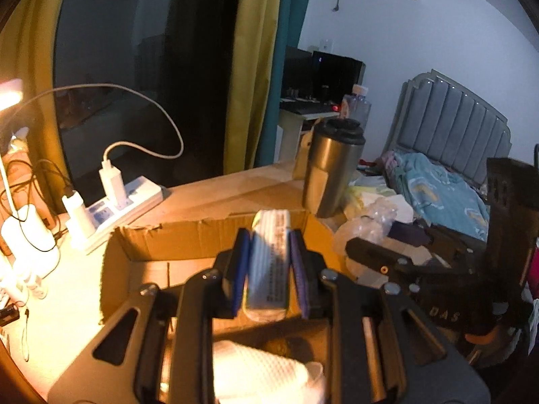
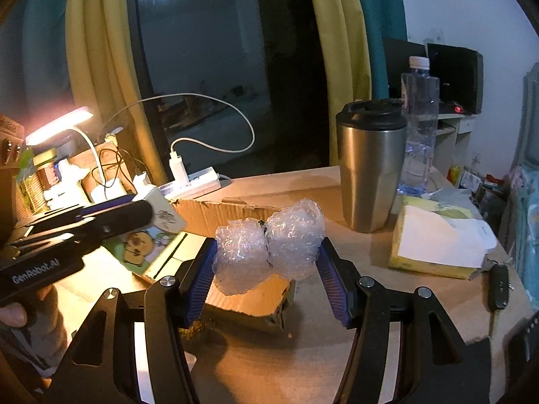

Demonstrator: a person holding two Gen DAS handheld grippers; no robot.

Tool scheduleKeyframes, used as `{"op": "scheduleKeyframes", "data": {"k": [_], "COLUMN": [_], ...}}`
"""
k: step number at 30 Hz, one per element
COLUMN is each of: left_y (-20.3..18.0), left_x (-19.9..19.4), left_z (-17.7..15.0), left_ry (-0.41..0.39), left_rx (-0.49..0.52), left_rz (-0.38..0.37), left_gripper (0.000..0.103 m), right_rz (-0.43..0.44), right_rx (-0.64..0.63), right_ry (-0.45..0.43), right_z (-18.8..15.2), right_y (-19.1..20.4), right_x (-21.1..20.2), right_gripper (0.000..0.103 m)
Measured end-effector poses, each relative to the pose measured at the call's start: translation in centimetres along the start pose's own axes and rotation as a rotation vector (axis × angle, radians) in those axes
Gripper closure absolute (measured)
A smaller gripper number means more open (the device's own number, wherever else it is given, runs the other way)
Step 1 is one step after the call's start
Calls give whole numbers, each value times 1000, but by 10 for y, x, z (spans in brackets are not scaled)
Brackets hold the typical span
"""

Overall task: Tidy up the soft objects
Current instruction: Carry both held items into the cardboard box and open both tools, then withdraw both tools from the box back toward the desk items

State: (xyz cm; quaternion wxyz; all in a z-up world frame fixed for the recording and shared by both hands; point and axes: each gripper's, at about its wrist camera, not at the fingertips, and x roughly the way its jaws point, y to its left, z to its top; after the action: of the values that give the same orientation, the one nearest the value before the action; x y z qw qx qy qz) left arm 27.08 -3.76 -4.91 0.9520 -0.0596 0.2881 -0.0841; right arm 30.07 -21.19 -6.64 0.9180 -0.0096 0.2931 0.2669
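Two grippers are working around the open cardboard box [image 1: 188, 239], which is sitting on the table [image 2: 303, 343] in front of the steel tumbler [image 2: 370, 165]. Above the box, the left gripper [image 1: 267, 262] is pinching a blue-and-white tissue packet [image 1: 269, 262] between its pads. At the box's near corner, the right gripper [image 2: 267, 269] is pressing both pads against a crumpled bubble-wrap bundle [image 2: 269, 242], which is resting on the cardboard edge. Inside the box, a folded white cloth [image 1: 262, 373] is lying beneath the left gripper.
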Motion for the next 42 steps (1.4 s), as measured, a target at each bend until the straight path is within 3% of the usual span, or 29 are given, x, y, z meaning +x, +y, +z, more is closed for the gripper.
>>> {"op": "scheduleKeyframes", "data": {"k": [10,20,26,27,28,29,42], "left_y": [9,18,19,20,21,22,33], "left_x": [49,75,73,73,72,70,27], "left_z": [-12,-25,-23,-23,-22,-22,-18], "left_ry": [93,172,179,180,180,177,108], "left_rx": [-33,-66,-69,-70,-73,-78,-98], "left_rz": [-9,-14,-1,1,4,4,20], "left_gripper": [78,77,68,63,51,47,44], "right_rz": [29,30,16,14,12,11,-30], "right_rx": [0,-32,-61,-66,-72,-75,-84], "right_ry": [50,46,40,37,30,26,-1], "right_z": [-6,-6,-4,-4,-3,-2,2], "right_y": [-5,-2,5,7,10,11,27], "right_x": [32,37,35,33,31,29,7], "right_gripper": [41,39,34,33,32,31,30]}}
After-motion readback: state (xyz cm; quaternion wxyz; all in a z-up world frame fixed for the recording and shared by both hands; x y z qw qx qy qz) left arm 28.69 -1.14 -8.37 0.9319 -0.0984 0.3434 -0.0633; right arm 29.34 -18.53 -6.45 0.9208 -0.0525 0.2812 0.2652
